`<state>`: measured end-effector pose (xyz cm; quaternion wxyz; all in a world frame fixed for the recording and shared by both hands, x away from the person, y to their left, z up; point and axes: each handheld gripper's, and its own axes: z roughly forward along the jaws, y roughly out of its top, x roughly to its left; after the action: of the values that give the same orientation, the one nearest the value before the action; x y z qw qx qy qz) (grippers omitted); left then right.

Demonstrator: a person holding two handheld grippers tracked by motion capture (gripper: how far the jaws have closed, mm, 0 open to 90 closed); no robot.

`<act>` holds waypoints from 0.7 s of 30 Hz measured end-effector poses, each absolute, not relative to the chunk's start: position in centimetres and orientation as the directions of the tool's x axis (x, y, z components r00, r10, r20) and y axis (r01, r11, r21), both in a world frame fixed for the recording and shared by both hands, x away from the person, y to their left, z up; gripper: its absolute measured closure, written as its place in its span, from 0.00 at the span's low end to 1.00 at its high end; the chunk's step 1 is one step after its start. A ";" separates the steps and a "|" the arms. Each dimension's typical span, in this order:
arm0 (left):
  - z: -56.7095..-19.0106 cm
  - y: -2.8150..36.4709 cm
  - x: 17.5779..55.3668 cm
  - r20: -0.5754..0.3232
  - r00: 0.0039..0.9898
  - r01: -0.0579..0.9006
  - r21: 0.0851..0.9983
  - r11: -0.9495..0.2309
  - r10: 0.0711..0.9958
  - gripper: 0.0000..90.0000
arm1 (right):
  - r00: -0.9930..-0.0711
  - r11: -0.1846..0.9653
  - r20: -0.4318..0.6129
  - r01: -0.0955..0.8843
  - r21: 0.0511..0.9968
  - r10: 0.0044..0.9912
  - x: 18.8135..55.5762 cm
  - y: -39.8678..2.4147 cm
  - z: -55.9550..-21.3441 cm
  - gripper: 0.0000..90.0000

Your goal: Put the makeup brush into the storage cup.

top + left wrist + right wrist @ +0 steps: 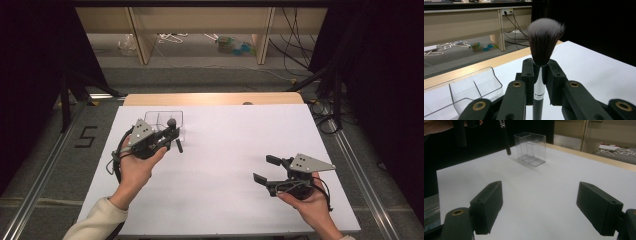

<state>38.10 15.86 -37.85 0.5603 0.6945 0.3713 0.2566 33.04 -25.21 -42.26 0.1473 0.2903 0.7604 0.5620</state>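
Item: black-handled makeup brush w/ silver ferrule & dark white-tipped bristles (pixel 541 50). I've got it clamped in the left hand-held gripper (pixel 167 137), bristles up, handle end hanging above the white tabletop (pixel 225 165), just beside the clear plastic divided organiser box (pixel 165 120).
Right hand-held gripper (pixel 265 170): jaws wide apart, nothing in them, well apart from the box.
Risks, as I judge: handle tip may catch the rim & tip the light box; the round handle could swivel in the pads.
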 end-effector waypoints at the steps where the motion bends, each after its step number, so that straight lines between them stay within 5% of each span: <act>1: -37.8 15.9 38.1 -0.060 0.593 0.228 0.969 -0.096 0.803 0.86 | -0.788 0.200 0.103 0.277 0.940 0.607 33.0 -25.2 -42.3 0.25; 21: -37.7 15.7 38.8 -0.059 0.592 0.229 0.969 -0.098 0.804 0.86 | -0.792 0.201 0.083 0.252 0.947 0.604 33.3 -25.1 -42.4 0.24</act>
<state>38.80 15.74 -37.66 0.5596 0.6949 0.3715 0.2569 33.25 -25.14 -42.43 0.1556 0.2821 0.7591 0.5657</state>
